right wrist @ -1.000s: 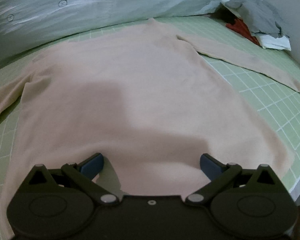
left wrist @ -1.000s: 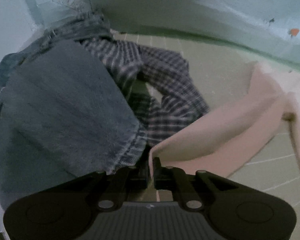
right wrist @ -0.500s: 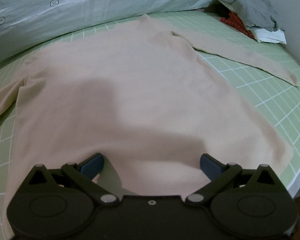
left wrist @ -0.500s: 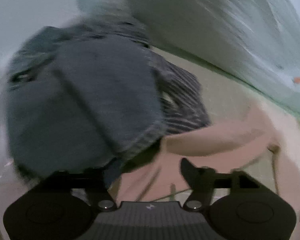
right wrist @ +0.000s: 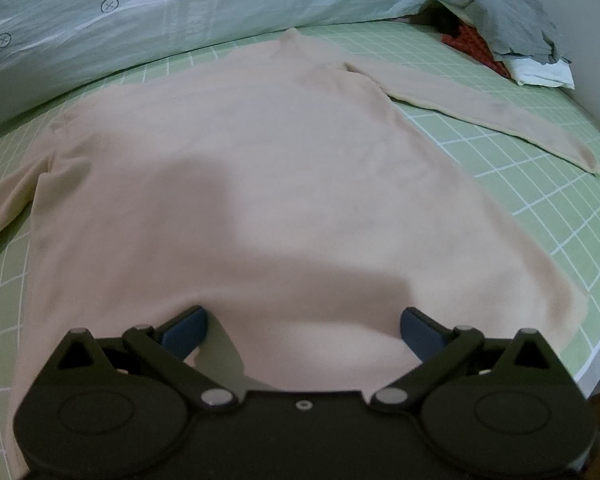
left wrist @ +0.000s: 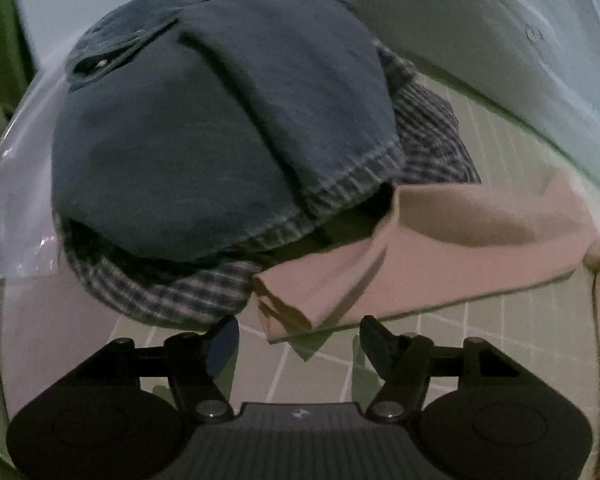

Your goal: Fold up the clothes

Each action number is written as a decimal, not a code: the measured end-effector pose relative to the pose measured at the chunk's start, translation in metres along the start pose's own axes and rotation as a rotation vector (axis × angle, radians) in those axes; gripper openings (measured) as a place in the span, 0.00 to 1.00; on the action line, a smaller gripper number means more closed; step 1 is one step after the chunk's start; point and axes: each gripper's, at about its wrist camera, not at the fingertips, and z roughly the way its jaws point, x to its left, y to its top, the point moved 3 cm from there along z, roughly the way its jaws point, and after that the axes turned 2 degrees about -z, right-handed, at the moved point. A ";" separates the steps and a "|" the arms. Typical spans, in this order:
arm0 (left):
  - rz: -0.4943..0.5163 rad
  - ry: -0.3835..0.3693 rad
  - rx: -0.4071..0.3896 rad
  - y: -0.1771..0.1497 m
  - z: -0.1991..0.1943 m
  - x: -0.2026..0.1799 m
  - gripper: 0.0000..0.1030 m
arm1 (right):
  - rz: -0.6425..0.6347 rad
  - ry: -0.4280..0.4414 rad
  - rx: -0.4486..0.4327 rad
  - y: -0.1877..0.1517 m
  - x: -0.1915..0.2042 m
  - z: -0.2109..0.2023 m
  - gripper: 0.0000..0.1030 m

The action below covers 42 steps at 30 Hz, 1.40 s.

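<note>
2 wide-open, empty hand-held grippers, left (left wrist: 296, 340) and right (right wrist: 303, 326); 1 beige sweater (right wrist: 260, 168), 1 denim garment (left wrist: 204, 120), 1 plaid shirt (left wrist: 160, 292).

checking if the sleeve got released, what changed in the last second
The left tongs, shut on the cuff of the beige knit sweater's sleeve a second ago, have opened and let it go; the cuff now lies just ahead of them on the green grid-patterned sheet, beside the blue denim garment. The right tongs stayed open over the sweater's hem, the body flat as before.
</note>
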 end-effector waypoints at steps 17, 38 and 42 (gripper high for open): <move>0.066 0.036 -0.026 0.006 0.000 -0.020 0.09 | -0.008 0.003 -0.023 -0.003 0.000 0.000 1.00; -0.384 -0.157 0.157 -0.084 -0.047 0.005 0.17 | -0.108 0.082 -0.046 -0.003 -0.003 0.002 1.00; -0.299 -0.071 0.117 -0.077 -0.052 -0.001 0.23 | -0.118 0.090 -0.055 -0.003 -0.004 0.002 1.00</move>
